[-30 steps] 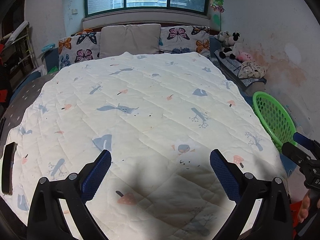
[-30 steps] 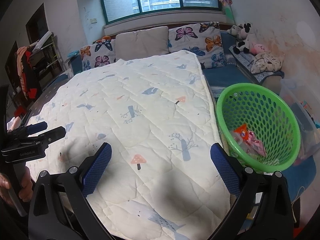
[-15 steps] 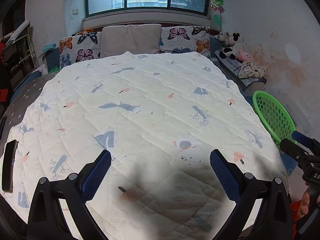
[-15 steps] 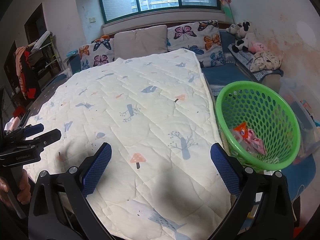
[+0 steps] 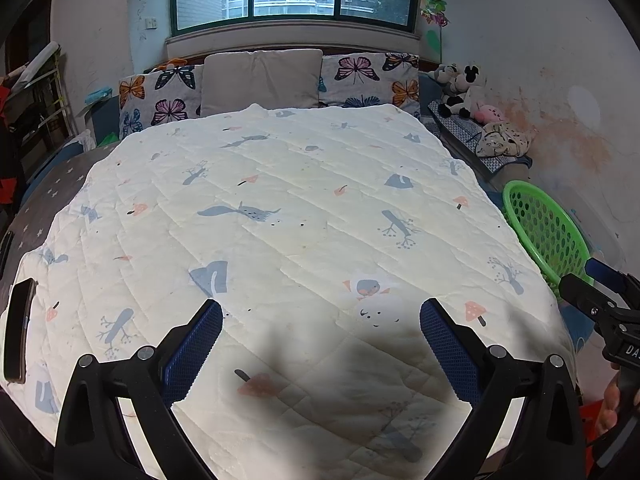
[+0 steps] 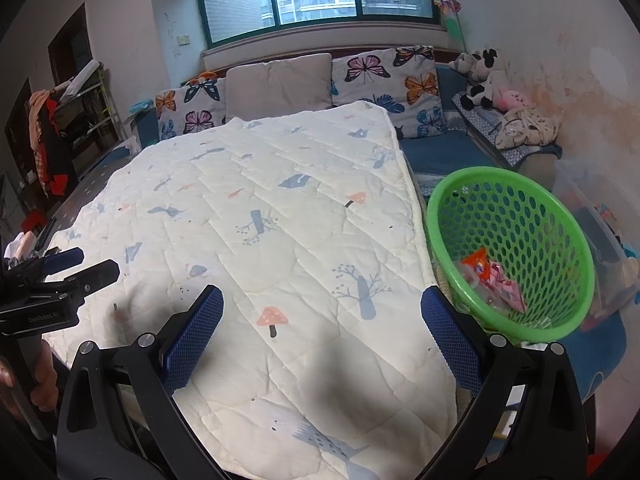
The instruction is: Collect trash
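A green plastic basket (image 6: 496, 184) stands beside the bed's right edge, with orange and pink wrappers (image 6: 494, 280) lying in its bottom. The basket (image 5: 540, 224) also shows at the right of the left wrist view. My left gripper (image 5: 320, 334) is open over the near end of the white patterned quilt (image 5: 280, 208), nothing between its fingers. My right gripper (image 6: 322, 330) is open above the quilt's (image 6: 280, 220) near right part, left of the basket. Each gripper shows at the edge of the other's view, as the right gripper (image 5: 592, 284) and the left gripper (image 6: 80, 266).
Butterfly pillows (image 5: 360, 76) and a grey pillow (image 5: 260, 78) line the headboard. Plush toys (image 5: 464, 88) sit at the far right. A dark phone (image 5: 18, 332) lies at the quilt's left edge. A clothes rack (image 6: 52, 140) stands far left. A clear plastic bin (image 6: 592, 216) sits behind the basket.
Both grippers have drawn back and risen slightly, so the bed and basket look a little farther away. Both stay open.
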`<state>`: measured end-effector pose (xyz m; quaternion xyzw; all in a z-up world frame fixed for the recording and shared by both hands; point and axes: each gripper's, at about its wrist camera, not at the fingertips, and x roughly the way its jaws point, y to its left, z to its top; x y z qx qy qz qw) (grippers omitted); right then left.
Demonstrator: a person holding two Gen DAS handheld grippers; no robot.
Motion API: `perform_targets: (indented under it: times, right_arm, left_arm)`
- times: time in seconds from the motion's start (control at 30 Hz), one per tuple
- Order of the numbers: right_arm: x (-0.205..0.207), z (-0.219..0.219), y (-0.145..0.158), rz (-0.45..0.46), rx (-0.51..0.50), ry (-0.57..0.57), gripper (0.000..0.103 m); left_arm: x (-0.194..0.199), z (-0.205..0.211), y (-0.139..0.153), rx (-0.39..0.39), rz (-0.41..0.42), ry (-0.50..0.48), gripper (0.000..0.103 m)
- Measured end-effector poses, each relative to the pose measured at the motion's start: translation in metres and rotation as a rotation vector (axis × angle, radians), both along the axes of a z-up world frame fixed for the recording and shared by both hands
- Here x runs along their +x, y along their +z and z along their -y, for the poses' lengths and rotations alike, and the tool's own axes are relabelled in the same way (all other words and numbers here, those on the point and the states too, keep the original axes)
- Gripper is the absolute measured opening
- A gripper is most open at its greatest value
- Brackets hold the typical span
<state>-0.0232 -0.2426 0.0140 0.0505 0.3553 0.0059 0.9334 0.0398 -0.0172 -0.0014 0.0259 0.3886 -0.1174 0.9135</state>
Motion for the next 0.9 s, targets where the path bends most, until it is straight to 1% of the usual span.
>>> perform_targets:
  times: [0.47,0.6,0.9]
  right_arm:
    - [-0.0007,0.0017,-0.0008,-0.002,-0.003,-0.001,0.098]
    - [-0.0006,0.0015,-0.0007,-0.003,-0.002,-0.001,0.098]
    - [-0.001,0.0016,-0.0007,-0.004,-0.002,0.0,0.098]
  left_arm:
    - [-0.0011,0.0022,0.0029,-0.007,0.005,-0.006,0.096]
    - [-0.0018,0.0022,0.0036,0.006,0.014,0.003,0.096]
    - [0.0007,-0.0013,0.0014,0.002,0.006,0.015,0.096]
